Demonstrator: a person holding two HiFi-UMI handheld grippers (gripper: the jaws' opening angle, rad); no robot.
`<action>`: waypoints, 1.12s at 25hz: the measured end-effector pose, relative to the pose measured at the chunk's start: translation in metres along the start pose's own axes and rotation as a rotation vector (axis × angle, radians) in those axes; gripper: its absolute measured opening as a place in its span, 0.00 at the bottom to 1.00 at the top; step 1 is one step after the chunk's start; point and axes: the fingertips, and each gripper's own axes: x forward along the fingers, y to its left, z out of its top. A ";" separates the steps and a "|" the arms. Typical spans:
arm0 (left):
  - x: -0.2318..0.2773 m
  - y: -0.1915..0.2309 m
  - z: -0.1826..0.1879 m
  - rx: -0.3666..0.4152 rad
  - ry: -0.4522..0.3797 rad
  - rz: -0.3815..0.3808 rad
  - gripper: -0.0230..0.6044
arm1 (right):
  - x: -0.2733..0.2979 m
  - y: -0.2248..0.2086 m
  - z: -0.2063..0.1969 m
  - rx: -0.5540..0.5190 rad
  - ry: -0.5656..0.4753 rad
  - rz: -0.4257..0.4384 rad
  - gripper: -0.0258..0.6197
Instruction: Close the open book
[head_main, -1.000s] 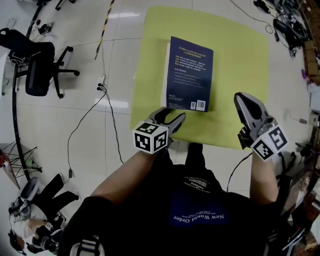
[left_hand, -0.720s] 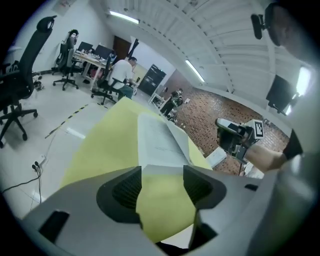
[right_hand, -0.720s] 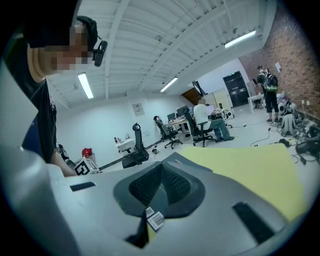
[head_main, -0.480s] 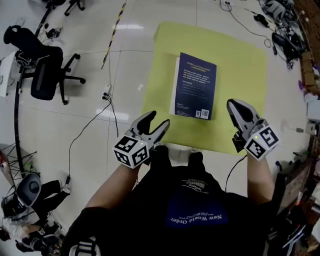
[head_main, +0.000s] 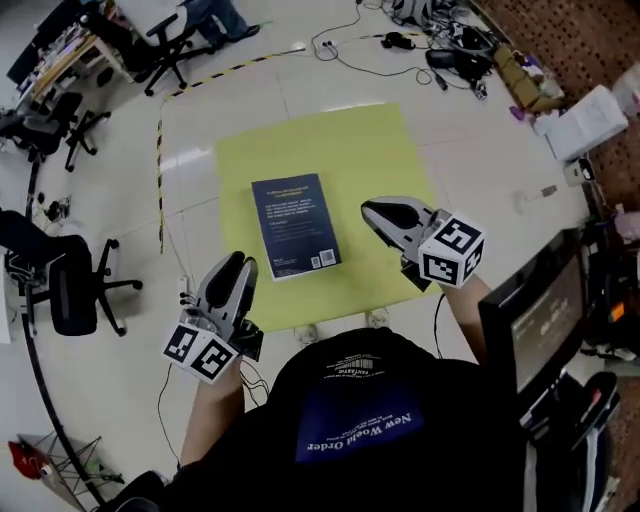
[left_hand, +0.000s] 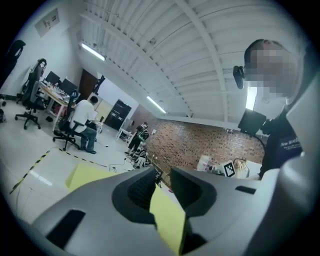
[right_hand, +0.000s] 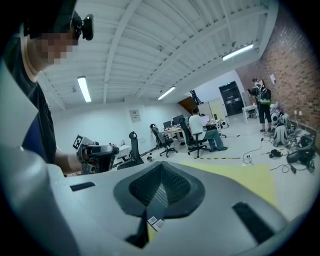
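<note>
The book (head_main: 297, 225) lies closed, dark blue back cover up, in the middle of the yellow mat (head_main: 330, 140) on the floor. My left gripper (head_main: 238, 265) hangs high above the mat's near left corner, clear of the book. Its jaws are closing; a narrow gap is left with nothing in it, only the mat (left_hand: 167, 220) showing through. My right gripper (head_main: 372, 212) hovers to the right of the book, apart from it, fingertips together. Down through the right gripper (right_hand: 161, 167) I see the book's barcode (right_hand: 156, 223).
Office chairs (head_main: 60, 290) stand on the tiled floor at the left. A black-and-yellow tape line (head_main: 160, 170) runs beside the mat. Cables (head_main: 400, 40) lie at the far edge, a white box (head_main: 585, 120) and a monitor (head_main: 540, 320) at the right. A person (left_hand: 82, 120) sits at a desk.
Both grippers have risen away from the mat, the left one much more. The left jaws have narrowed. The book has stayed closed and in place.
</note>
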 end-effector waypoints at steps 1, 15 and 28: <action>0.004 -0.006 0.009 0.010 -0.010 -0.013 0.16 | -0.006 0.001 0.008 0.002 -0.011 -0.003 0.01; 0.005 -0.064 0.089 0.106 -0.114 -0.125 0.05 | -0.071 0.013 0.106 -0.075 -0.103 -0.034 0.01; 0.015 -0.056 0.066 0.061 -0.045 -0.120 0.05 | -0.070 0.000 0.078 0.004 -0.051 -0.034 0.01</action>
